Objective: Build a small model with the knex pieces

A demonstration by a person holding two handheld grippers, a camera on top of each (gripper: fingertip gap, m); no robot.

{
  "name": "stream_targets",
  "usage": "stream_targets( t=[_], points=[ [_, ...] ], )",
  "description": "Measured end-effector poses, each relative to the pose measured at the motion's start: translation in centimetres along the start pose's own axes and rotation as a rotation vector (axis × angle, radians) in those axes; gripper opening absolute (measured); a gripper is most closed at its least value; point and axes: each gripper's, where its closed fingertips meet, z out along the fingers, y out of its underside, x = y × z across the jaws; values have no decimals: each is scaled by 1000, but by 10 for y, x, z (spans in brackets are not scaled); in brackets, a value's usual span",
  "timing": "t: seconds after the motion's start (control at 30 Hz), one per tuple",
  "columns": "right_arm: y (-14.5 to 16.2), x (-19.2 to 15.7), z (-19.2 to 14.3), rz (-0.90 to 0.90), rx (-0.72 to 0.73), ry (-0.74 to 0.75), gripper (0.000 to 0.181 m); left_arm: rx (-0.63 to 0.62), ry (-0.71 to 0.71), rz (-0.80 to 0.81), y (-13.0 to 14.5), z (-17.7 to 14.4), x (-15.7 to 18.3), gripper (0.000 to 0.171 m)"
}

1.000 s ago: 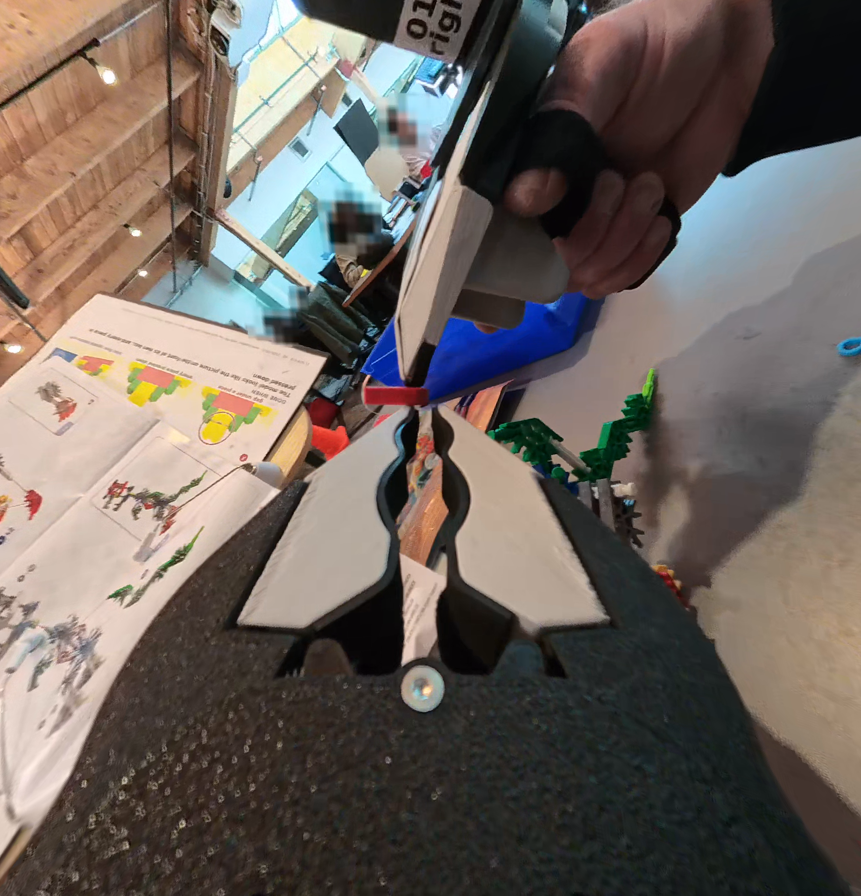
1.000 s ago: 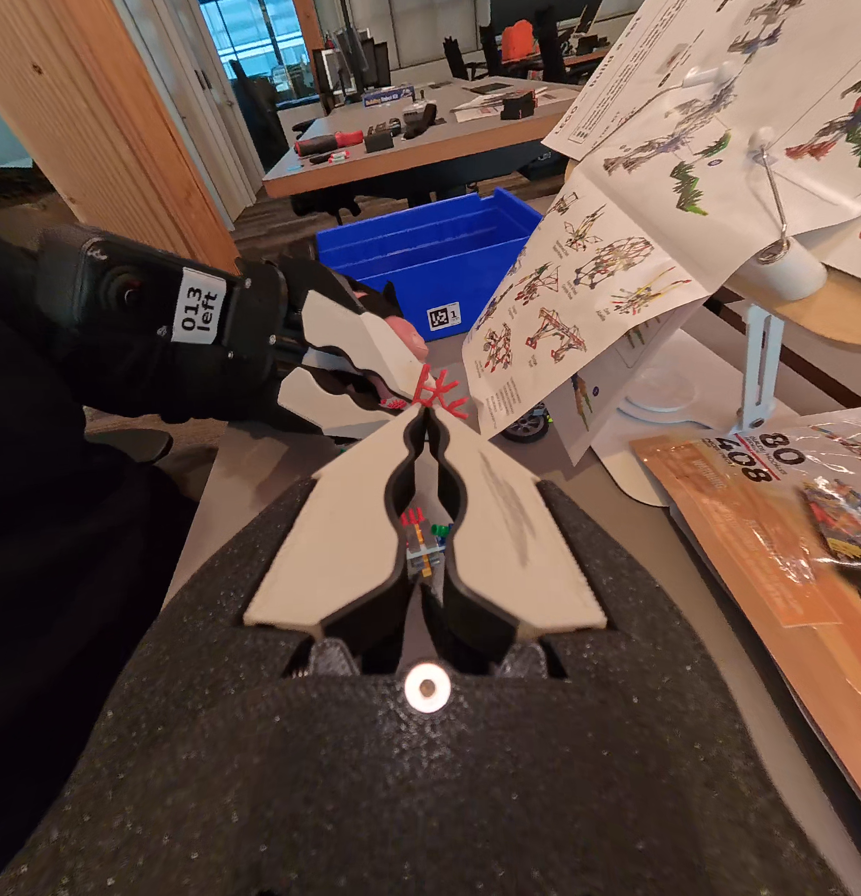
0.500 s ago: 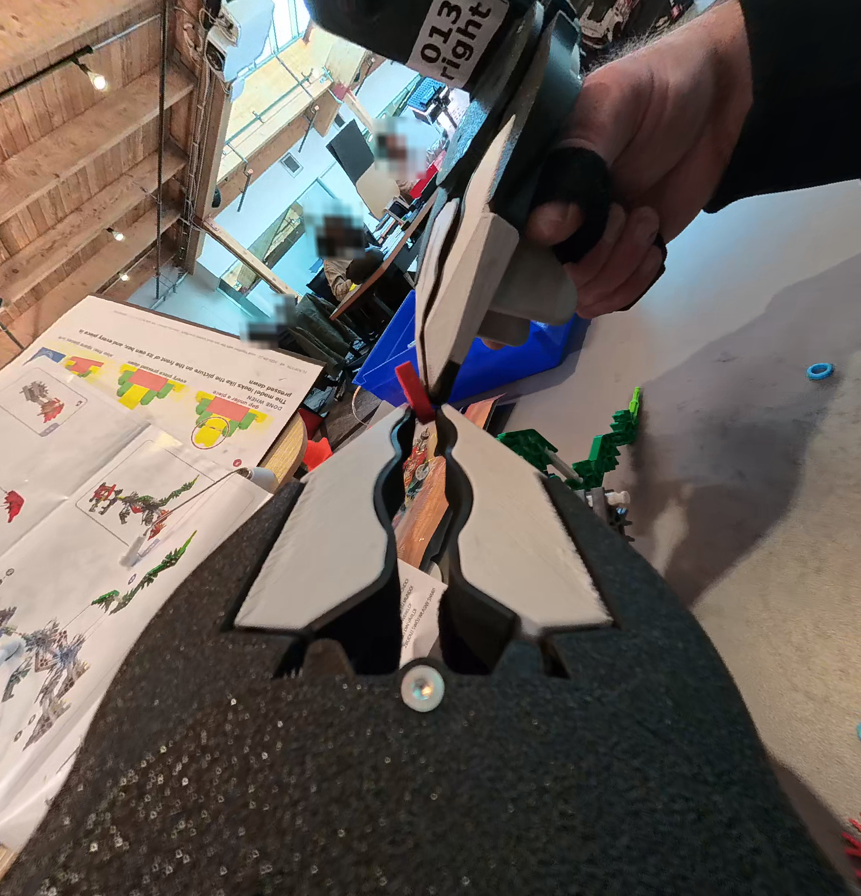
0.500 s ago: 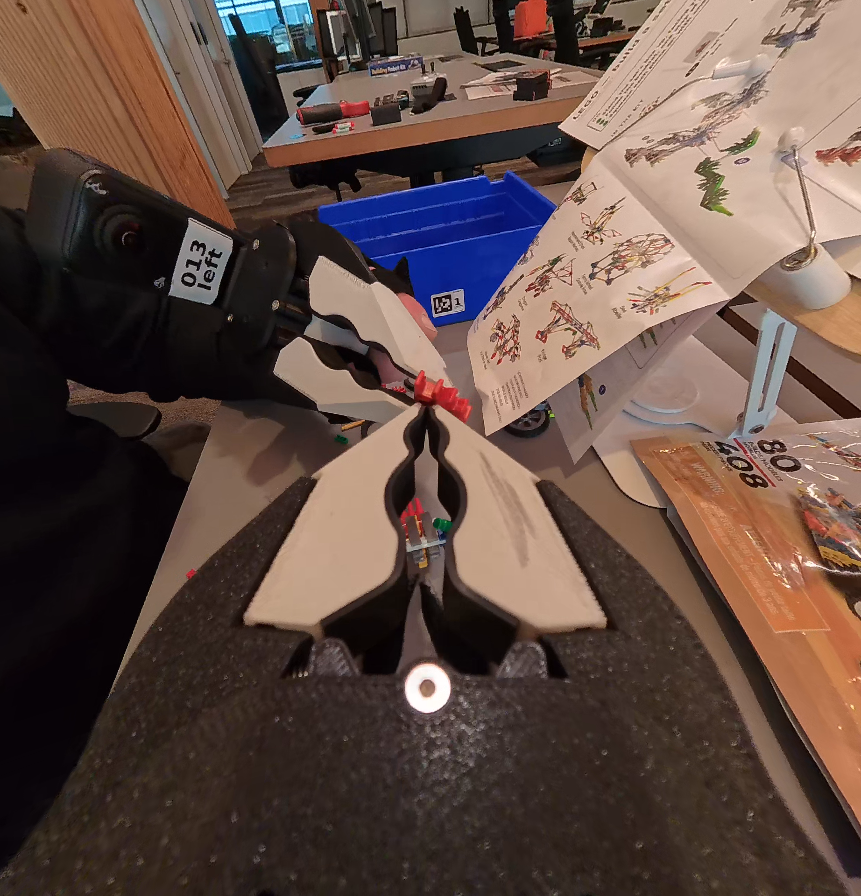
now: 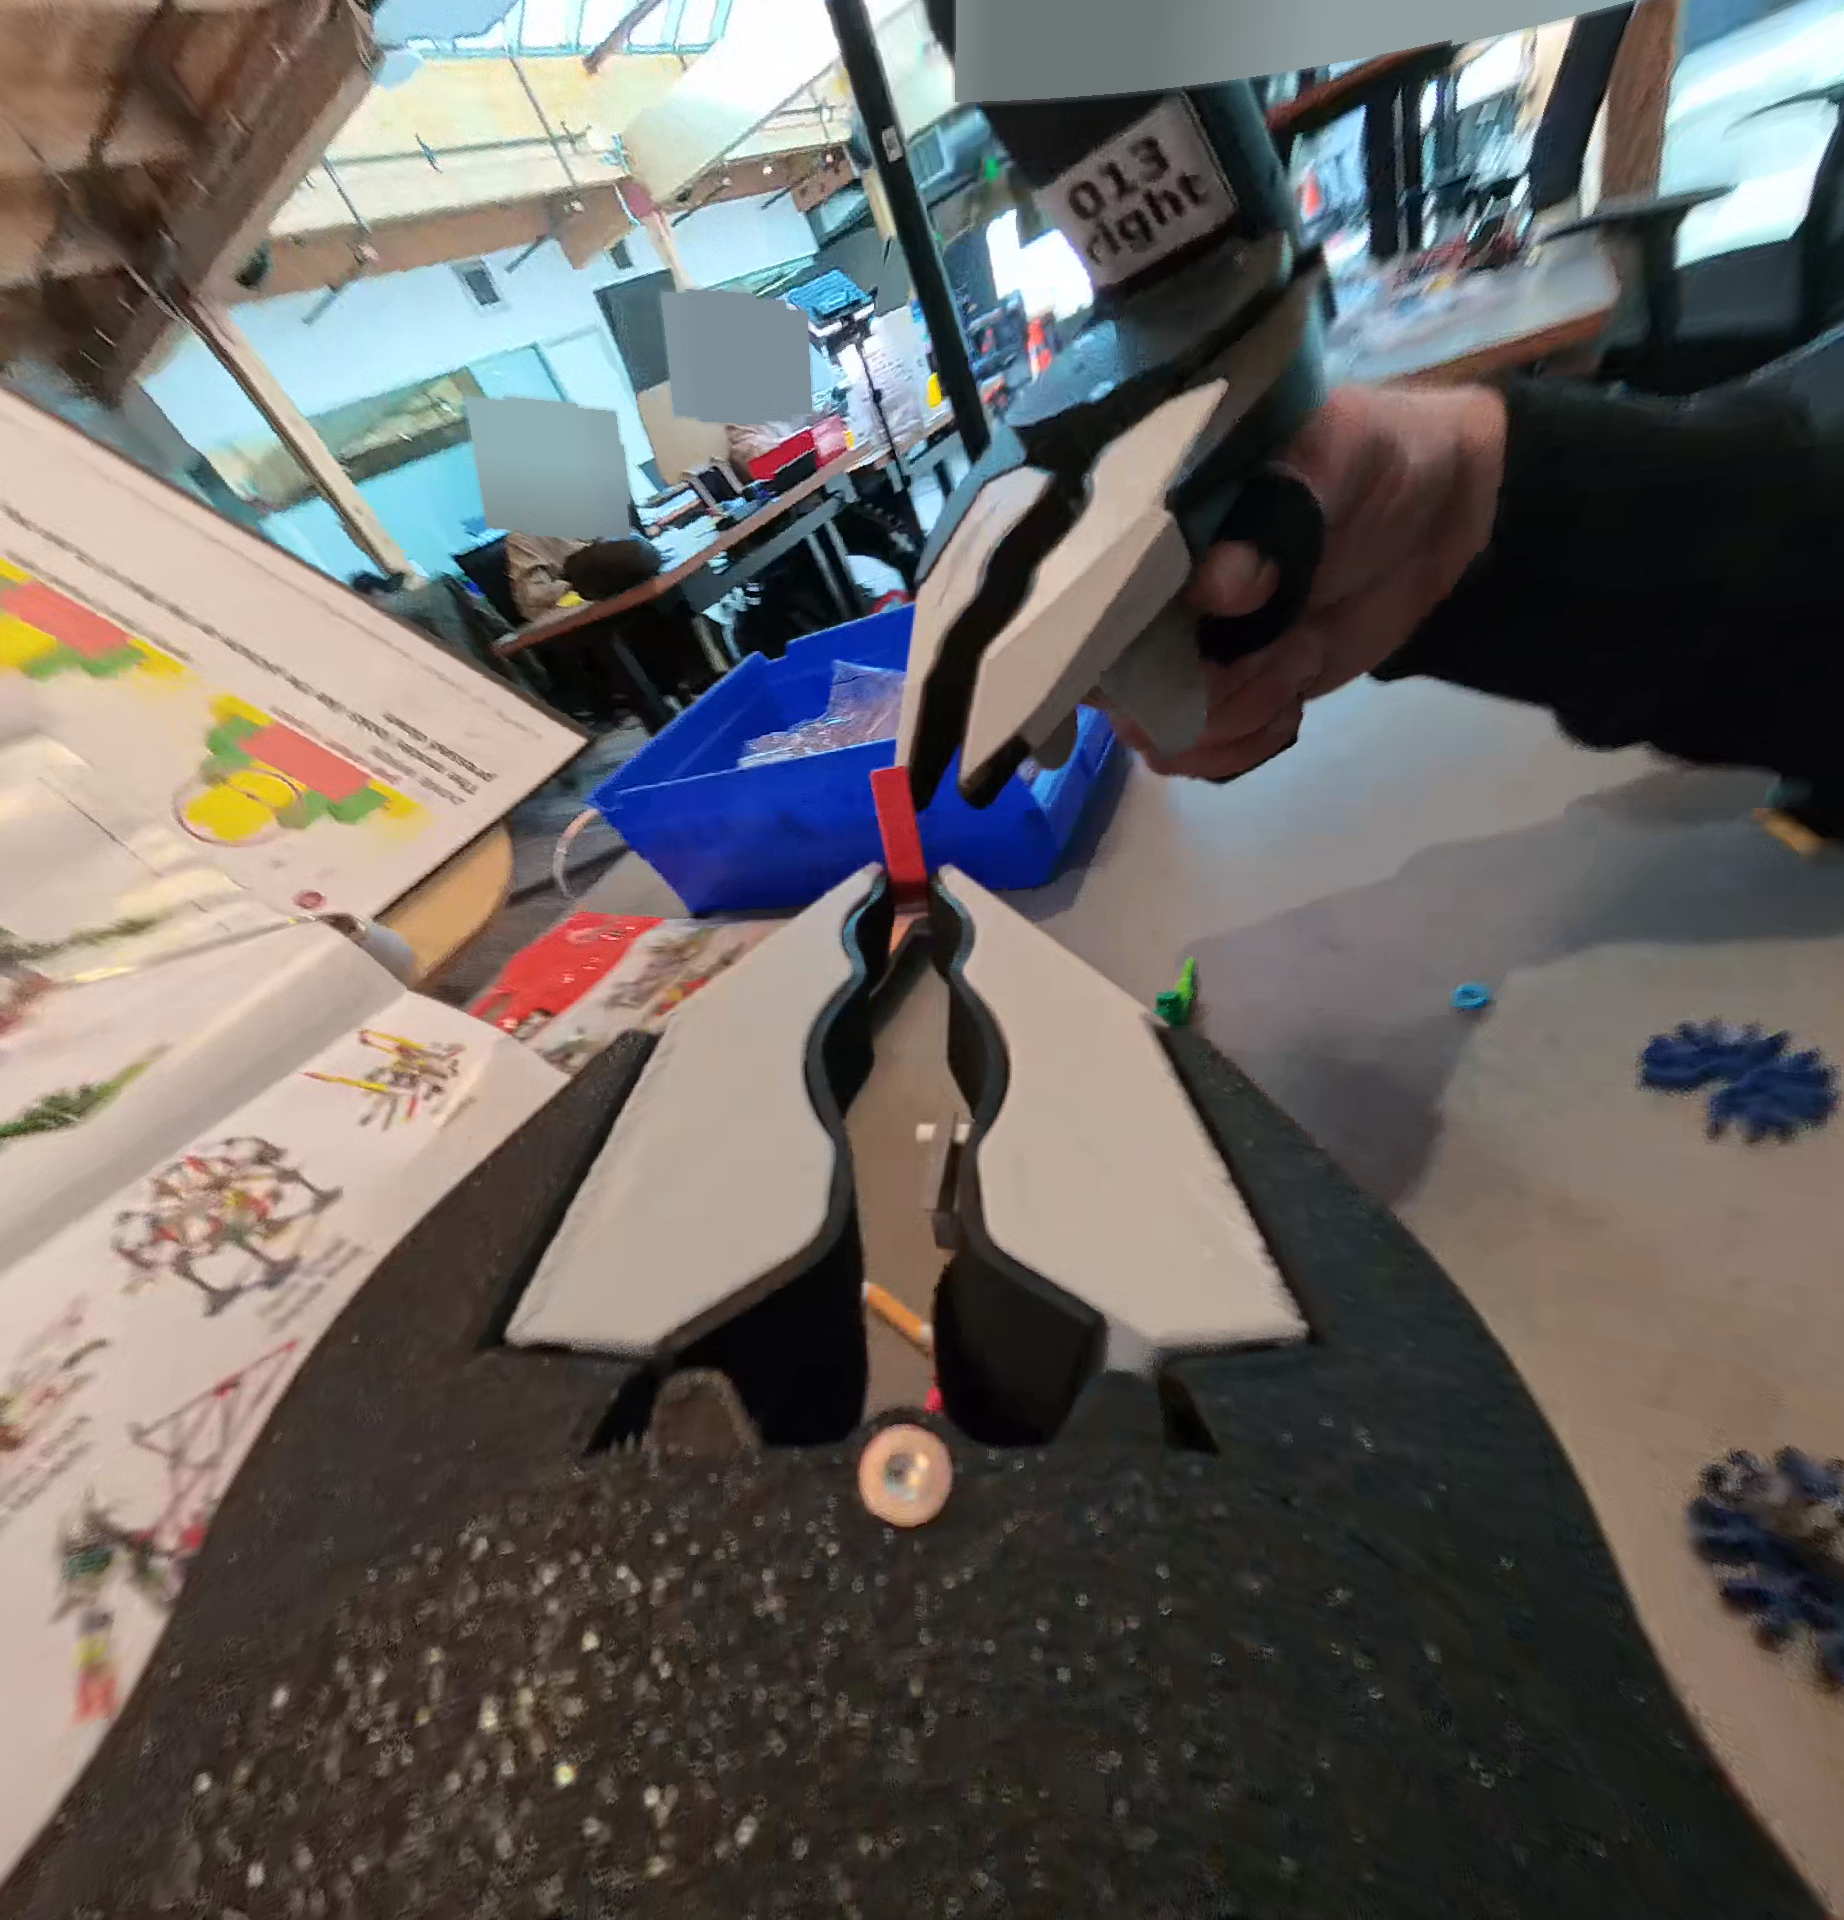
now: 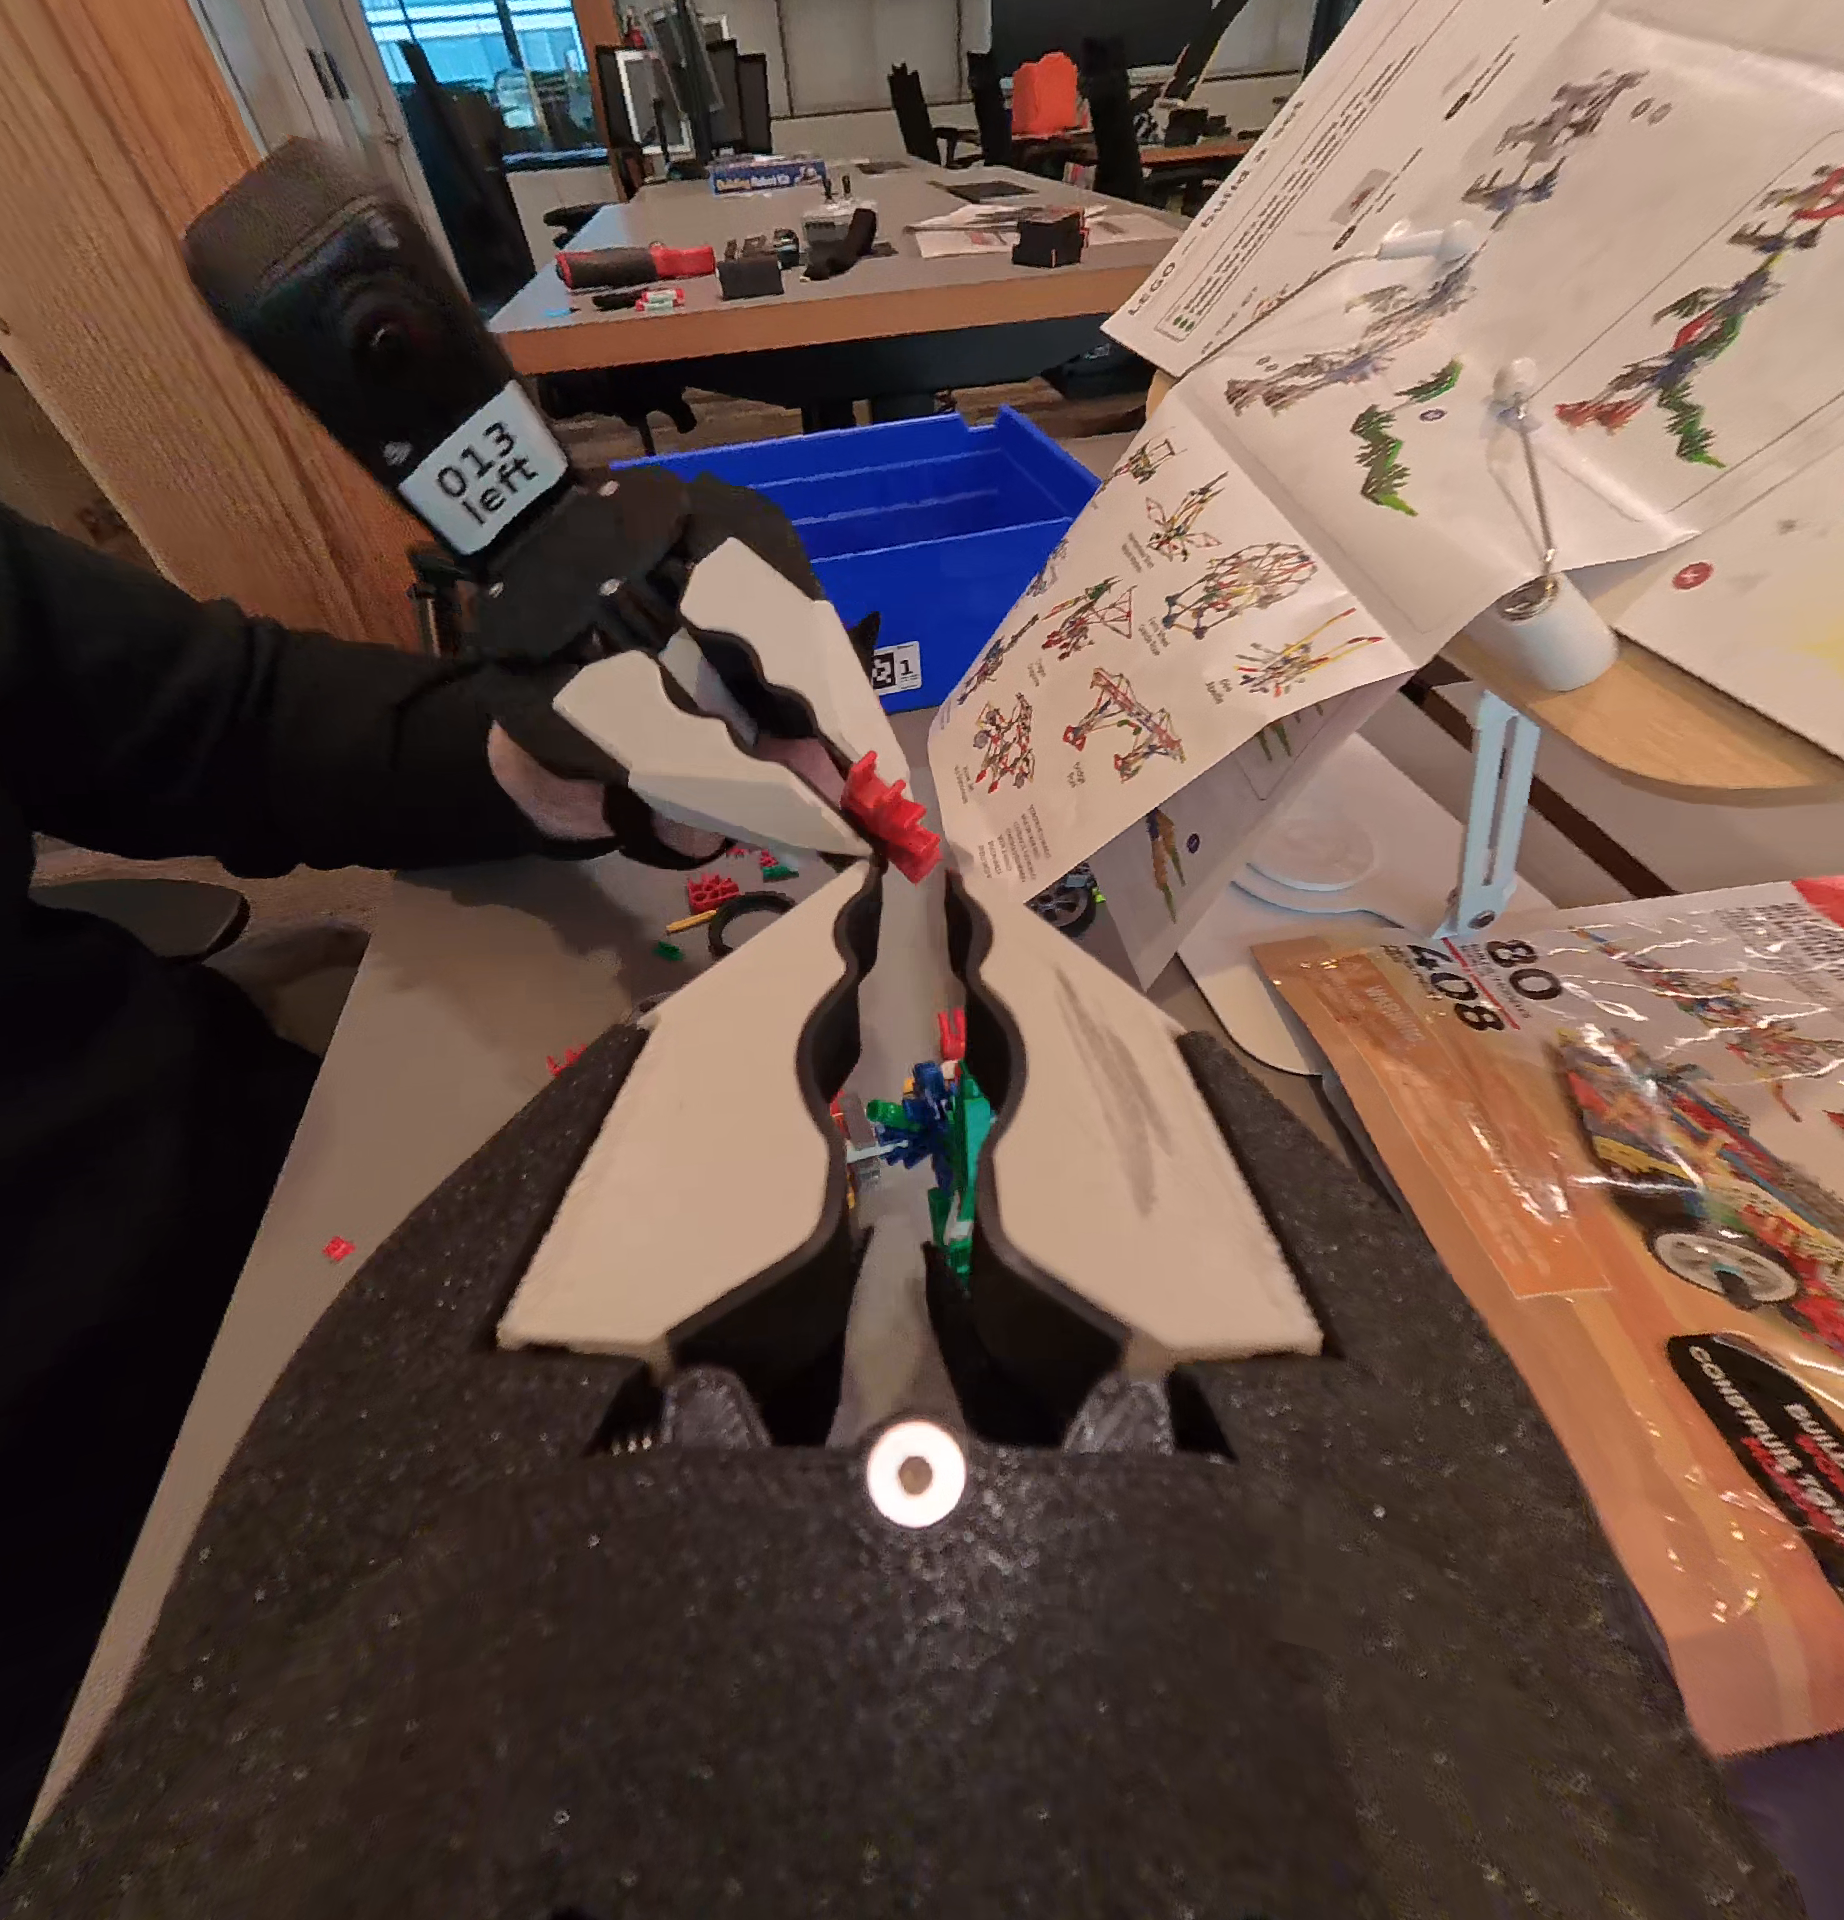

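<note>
While the left gripper (image 5: 905, 891) clamps its jaws on a flat red plastic connector piece (image 5: 897, 840) before a blue plastic bin (image 5: 793, 821) on the grey bench (image 5: 1520, 1195), the right wrist view shows the right gripper (image 6: 913, 883) with jaws slightly released just below that toothed piece (image 6: 890, 814).

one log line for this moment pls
left gripper: shut on red connector | right gripper: open, tips by connector | behind: blue bin

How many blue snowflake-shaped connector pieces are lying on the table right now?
2, both in the left wrist view on the table's right side: one blue connector farther off, another blue connector nearer the camera. More may sit hidden in the mixed pile.
</note>
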Motion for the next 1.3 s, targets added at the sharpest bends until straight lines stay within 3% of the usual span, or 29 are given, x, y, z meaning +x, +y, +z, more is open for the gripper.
stream_targets(
  t=[0.1,0.3,0.33,0.53,0.97,1.3],
  points=[
    [-6,-1,-1,-87,14,40,18,-22,105,-115,5,0,4,5],
    [4,-7,14,-163,-64,61,16,-107,204,-95,15,5,21,5],
    [7,-9,15,-155,-75,49,7,-124,203,-95,17,6,20,5],
    [7,-5,13,-97,-71,39,2,-107,272,-209,17,6,16,5],
    [15,8,12,65,-60,25,6,-85,325,-365,26,10,11,5],
    [22,8,8,89,-87,-1,1,-59,353,-456,28,11,9,6]
  ],
)
